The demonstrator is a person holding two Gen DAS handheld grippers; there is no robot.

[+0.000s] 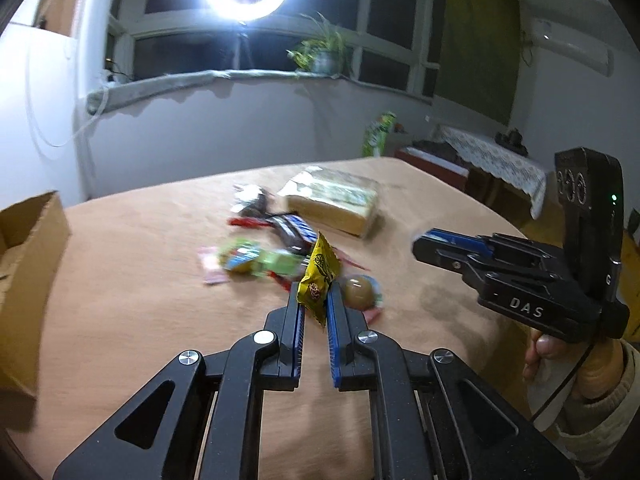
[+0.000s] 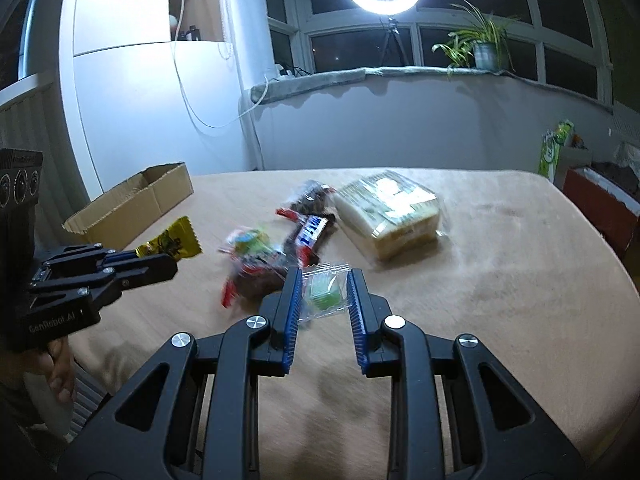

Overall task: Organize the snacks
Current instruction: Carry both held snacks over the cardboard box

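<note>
Blue-padded left claw [image 1: 316, 304] pinches a small yellow crinkled foil snack packet [image 1: 318, 276] by its lower part, lifted off the tan cloth-covered counter [image 1: 140, 280]. It could slip before reaching the open brown cardboard box [image 2: 132, 204] at the counter's far left corner. Right claw [image 2: 324, 292] hangs open around a clear wrapped green candy [image 2: 324, 292]; closing askew may push it away.
</note>
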